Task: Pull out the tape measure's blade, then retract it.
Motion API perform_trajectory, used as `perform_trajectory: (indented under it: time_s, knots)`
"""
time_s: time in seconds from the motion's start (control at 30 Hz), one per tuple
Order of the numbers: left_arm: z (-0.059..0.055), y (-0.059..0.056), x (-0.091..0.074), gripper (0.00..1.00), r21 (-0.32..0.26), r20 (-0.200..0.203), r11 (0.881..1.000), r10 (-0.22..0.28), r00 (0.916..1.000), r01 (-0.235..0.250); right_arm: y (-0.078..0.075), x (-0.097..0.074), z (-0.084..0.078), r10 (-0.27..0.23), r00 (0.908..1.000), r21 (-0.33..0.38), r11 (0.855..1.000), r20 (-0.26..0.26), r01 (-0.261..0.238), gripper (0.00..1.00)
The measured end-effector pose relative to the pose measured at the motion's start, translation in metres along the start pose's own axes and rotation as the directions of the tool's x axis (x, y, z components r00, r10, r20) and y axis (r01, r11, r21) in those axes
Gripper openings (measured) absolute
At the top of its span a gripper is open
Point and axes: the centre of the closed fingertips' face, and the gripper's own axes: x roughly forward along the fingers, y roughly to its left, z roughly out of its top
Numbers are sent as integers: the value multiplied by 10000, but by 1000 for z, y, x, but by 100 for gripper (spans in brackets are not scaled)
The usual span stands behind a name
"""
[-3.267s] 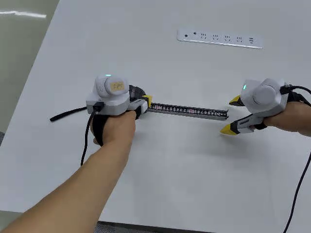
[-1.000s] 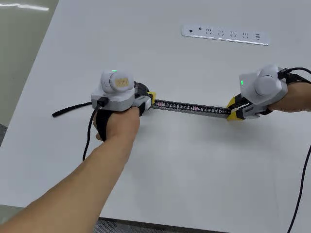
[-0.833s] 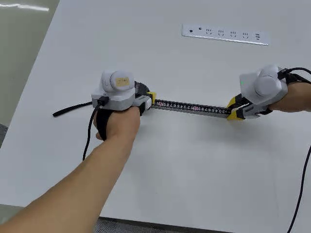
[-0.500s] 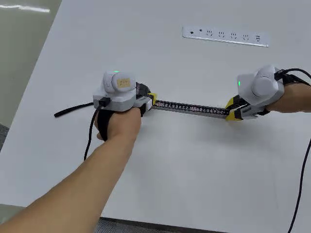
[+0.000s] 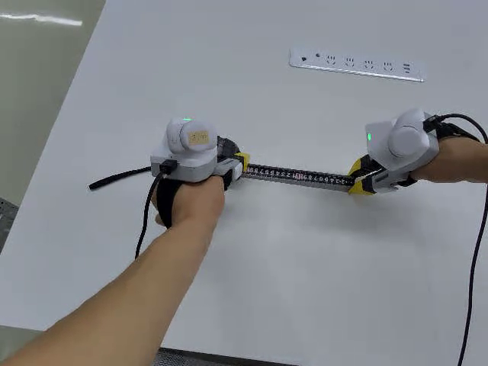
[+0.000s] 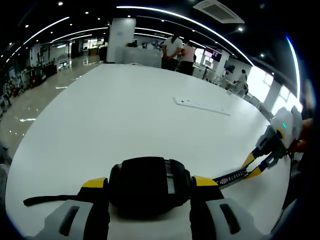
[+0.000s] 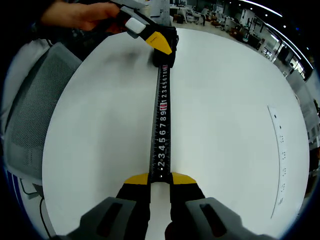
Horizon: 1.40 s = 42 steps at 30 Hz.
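A black tape measure case (image 6: 150, 186) sits between the yellow-tipped fingers of my left gripper (image 5: 235, 165), which is shut on it. Its black blade (image 5: 297, 177) with white numbers lies pulled out along the white table toward the right. My right gripper (image 5: 357, 181) is shut on the blade's end. In the right gripper view the blade (image 7: 161, 140) runs straight from my right gripper (image 7: 160, 179) to the case (image 7: 164, 56). In the left gripper view the right gripper (image 6: 254, 166) shows at the blade's far end.
A white power strip (image 5: 356, 65) lies at the back of the white table (image 5: 290, 290). Black cables trail from both grippers, one (image 5: 114, 179) on the left and one (image 5: 476, 252) along the right edge. The floor drops off past the table's left edge.
The right gripper, open and clear of the blade 3.3 s ago, has shut on the blade's end. In the last second it has moved a little left, toward the case, shortening the exposed blade.
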Motion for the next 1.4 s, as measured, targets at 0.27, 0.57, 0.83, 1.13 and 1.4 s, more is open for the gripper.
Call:
perform_trajectory:
  time_s: [0.27, 0.57, 0.83, 1.13, 1.4]
  knots:
    - [-1, -1, 0, 62, 12, -28, 10000, -21, 10000, 21, -1, 3, 7, 16, 10000, -10, 10000, 86, -16, 14]
    - [0, -1, -1, 62, 14, -38, 10000, -12, 10000, 12, -2, 9, 18, -5, 9997, 66, 10000, 235, 4, 14]
    - [1, -2, 0, 62, 7, -6, 10000, -3, 10000, 3, -4, 13, 26, 33, 9995, 4, 10000, 306, -33, 14]
    - [1, -2, -1, 62, 20, 12, 10000, -12, 10000, 12, -6, 16, 38, 62, 9992, -122, 9999, 393, -57, 14]
    - [1, -2, 0, 62, 15, -10, 10000, -23, 10000, 23, -6, 17, 48, 87, 9986, -210, 9998, 515, -76, 14]
